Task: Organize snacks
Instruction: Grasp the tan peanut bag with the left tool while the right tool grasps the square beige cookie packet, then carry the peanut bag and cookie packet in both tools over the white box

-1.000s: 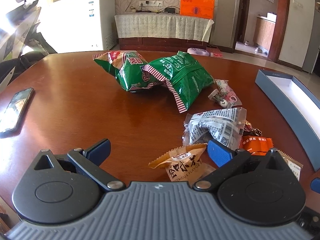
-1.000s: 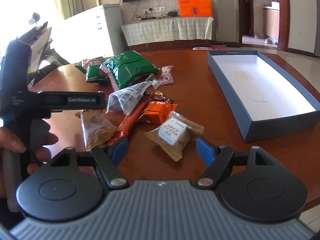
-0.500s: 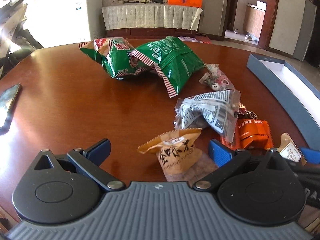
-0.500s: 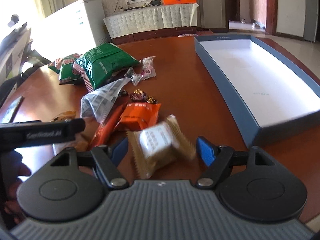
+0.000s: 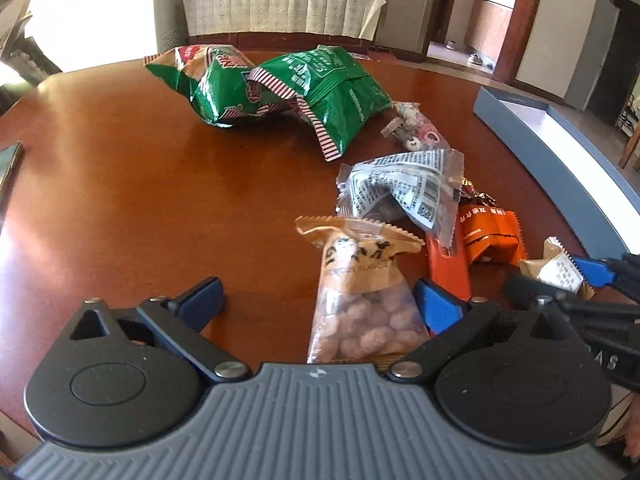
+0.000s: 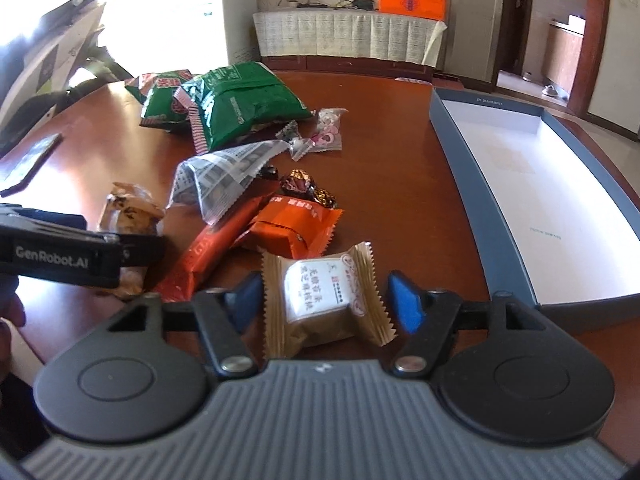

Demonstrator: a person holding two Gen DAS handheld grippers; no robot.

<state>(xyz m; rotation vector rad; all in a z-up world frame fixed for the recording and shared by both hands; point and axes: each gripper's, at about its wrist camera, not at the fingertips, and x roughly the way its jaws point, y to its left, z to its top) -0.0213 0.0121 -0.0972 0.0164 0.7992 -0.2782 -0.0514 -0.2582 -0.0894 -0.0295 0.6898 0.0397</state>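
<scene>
My left gripper is open; a tan peanut bag lies between its fingers, close to the right one. My right gripper is open around a tan square pastry packet, which also shows in the left wrist view. Nearby lie an orange packet, a long orange bar, a grey printed wrapper, foil candies, a pink candy bag and two green snack bags. The blue box with a white inside lies to the right.
All rests on a round brown wooden table. A phone lies at the table's left edge. The left gripper's body shows at the left of the right wrist view. A cabinet and doorway stand behind.
Both grippers have moved forward and lower. The peanut bag now lies between the left fingers and the pastry packet between the right fingers. Both jaws stay open.
</scene>
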